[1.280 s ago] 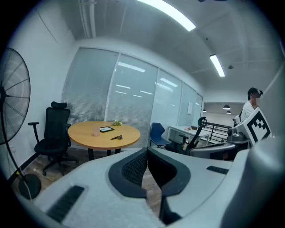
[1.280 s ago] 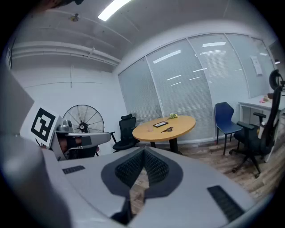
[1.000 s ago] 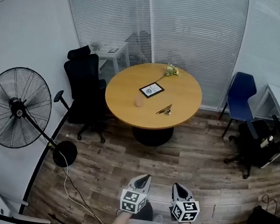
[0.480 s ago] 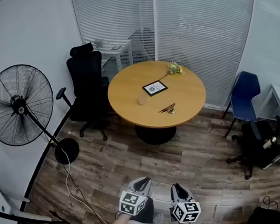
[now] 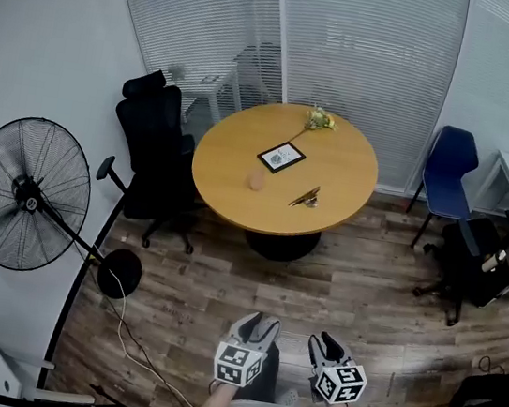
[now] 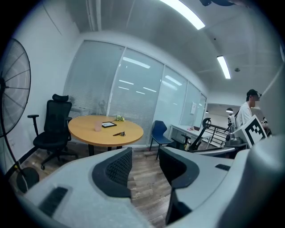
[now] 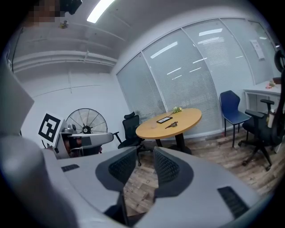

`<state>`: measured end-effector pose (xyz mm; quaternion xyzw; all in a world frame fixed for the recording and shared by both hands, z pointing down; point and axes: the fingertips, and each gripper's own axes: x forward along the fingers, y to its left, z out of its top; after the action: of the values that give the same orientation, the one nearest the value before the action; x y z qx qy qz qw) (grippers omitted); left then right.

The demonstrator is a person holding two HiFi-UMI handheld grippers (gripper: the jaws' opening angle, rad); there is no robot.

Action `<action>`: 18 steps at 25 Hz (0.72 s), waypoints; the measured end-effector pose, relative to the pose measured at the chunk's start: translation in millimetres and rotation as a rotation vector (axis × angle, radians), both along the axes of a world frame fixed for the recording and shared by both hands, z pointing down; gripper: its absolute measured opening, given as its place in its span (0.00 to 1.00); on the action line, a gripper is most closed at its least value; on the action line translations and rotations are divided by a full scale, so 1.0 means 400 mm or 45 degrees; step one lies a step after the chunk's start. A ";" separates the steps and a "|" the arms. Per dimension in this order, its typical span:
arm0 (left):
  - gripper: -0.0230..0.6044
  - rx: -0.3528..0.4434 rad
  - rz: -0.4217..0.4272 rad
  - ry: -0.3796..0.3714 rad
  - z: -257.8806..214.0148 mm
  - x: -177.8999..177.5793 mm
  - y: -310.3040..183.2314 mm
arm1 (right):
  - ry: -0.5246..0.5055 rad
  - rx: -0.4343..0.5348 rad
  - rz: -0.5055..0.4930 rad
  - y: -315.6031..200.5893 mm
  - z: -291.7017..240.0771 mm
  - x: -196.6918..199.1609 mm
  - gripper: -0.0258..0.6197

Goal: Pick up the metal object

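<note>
The metal object is a small dark and silvery piece lying on the round wooden table, right of its middle. It also shows far off in the left gripper view, metal object, and in the right gripper view, metal object. Both grippers are held low over the wooden floor, well short of the table. My left gripper and right gripper have just been opening, and both stand open with nothing between their pads.
On the table are a framed card, a pale cup and flowers. A black office chair and a standing fan are to the left, a blue chair and another black chair to the right. A cable crosses the floor.
Both grippers have dropped slightly and edged toward the table. Their jaws, closed to a point before, are now parted.
</note>
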<state>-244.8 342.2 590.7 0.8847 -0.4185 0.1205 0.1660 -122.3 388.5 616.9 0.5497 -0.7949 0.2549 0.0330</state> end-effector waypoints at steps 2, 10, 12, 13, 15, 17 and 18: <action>0.31 0.008 0.017 0.011 -0.010 0.022 -0.043 | 0.024 -0.010 0.000 -0.032 0.004 0.015 0.21; 0.31 -0.028 0.050 0.043 0.002 0.095 -0.234 | 0.048 -0.058 0.017 -0.192 0.025 0.071 0.22; 0.31 -0.044 0.069 0.043 0.011 0.115 -0.287 | 0.039 -0.073 0.019 -0.239 0.035 0.084 0.22; 0.31 -0.054 0.081 0.039 0.017 0.126 -0.315 | 0.034 -0.083 0.021 -0.264 0.043 0.090 0.22; 0.31 -0.068 0.100 0.032 0.024 0.140 -0.375 | 0.029 -0.101 0.023 -0.319 0.054 0.096 0.22; 0.31 -0.068 0.112 0.026 0.019 0.143 -0.438 | 0.023 -0.110 0.025 -0.378 0.054 0.094 0.22; 0.31 -0.064 0.120 0.021 0.013 0.143 -0.471 | 0.020 -0.111 0.028 -0.409 0.051 0.092 0.22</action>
<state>-187.4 154.0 595.8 0.9000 -0.3718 0.1311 0.1857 -85.6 225.0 637.4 0.5583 -0.7766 0.2854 0.0603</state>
